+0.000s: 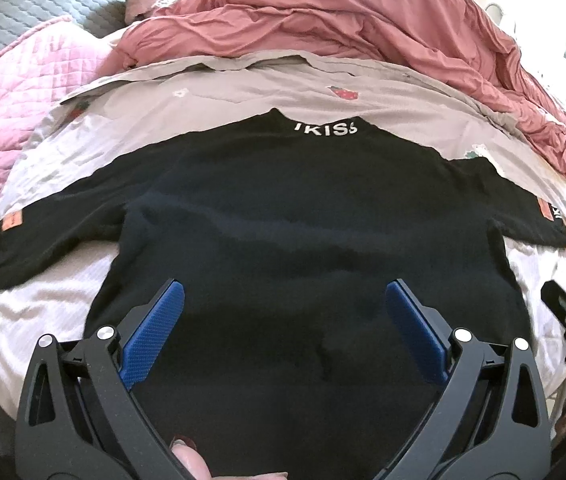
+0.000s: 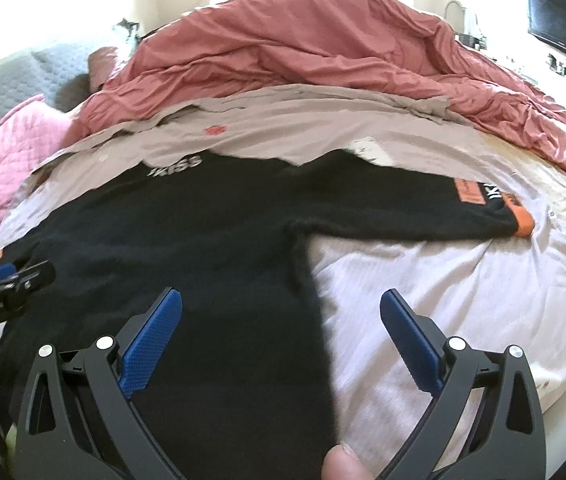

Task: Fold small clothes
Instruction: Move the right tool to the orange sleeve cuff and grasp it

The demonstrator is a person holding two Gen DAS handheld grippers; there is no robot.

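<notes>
Black shirt (image 1: 283, 208) spread flat on bed sheet (image 2: 443, 280), beneath wide-spread left gripper (image 1: 283, 300); right gripper (image 2: 281, 308) gaping over its side edge.

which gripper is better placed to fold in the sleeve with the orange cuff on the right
Right. The open right gripper straddles the black short-sleeved shirt's right side edge, just below that orange-cuffed sleeve; the open left gripper hovers mid-body.

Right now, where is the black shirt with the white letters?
The black shirt lies spread flat on the bed, sleeves out to both sides, in front of both open grippers. The heaped red blanket lies beyond its collar.
</notes>
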